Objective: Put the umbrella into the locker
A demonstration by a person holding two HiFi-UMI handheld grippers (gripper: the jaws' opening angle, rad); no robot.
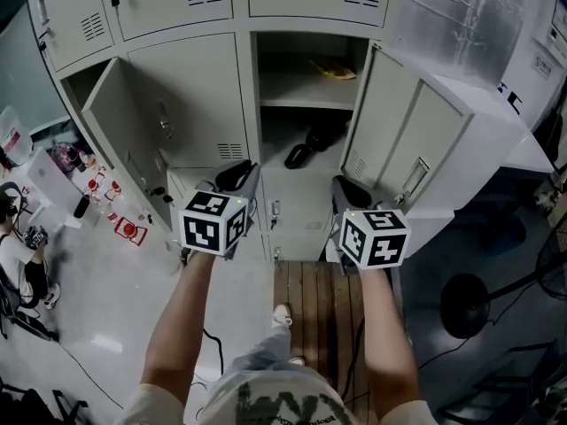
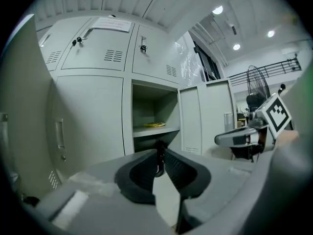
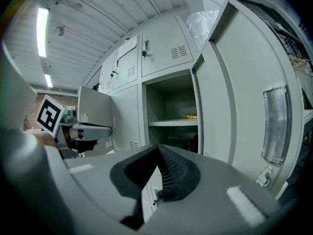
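**Inspector:** Left gripper (image 2: 160, 154), lower centre?
**Assistant:** Its jaws stood nearly together with a slit between them, holding nothing. Right gripper (image 3: 157, 150) was fully closed and empty.
**Inspector:** Umbrella (image 1: 306, 146)?
**Assistant:** It lay inside the open locker (image 1: 297, 71), below the shelf (image 1: 306, 96), upper centre.

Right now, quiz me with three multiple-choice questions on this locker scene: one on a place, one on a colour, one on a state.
1. Where in the locker is the black umbrella? A under the shelf; B on the shelf; C hung on the door.
2. The item on the shelf is: A red; B blue; C yellow.
3. That door is: A shut; B open; C missing.
Answers: A, it lies below the shelf. C, the head view shows yellow. B, it stands swung out.
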